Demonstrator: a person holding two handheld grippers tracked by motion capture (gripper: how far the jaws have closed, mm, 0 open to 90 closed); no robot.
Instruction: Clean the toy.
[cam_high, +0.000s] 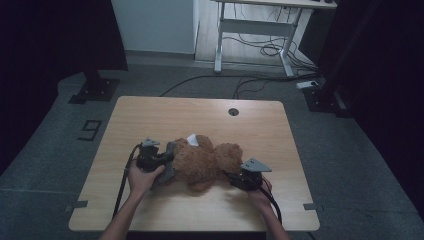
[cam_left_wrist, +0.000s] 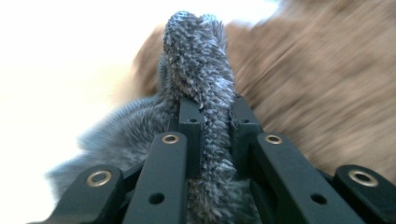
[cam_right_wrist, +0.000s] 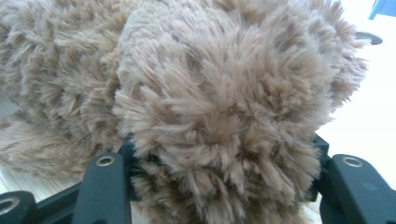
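Grey fuzzy cloth sits pinched between the left jaws; right jaws clasp the brown teddy bear.

I see a dim room from the high view, with the light falling mostly on the far wall. The light wood table has rounded corners and a round cable hole near its far edge. The floor is grey carpet, with a "9" marked in dark tape to the table's left. Black curtains hang at both sides, with dark stand bases at their feet. Beyond stands a white-framed desk, loose cables trailing beneath it. The back wall panel is pale.
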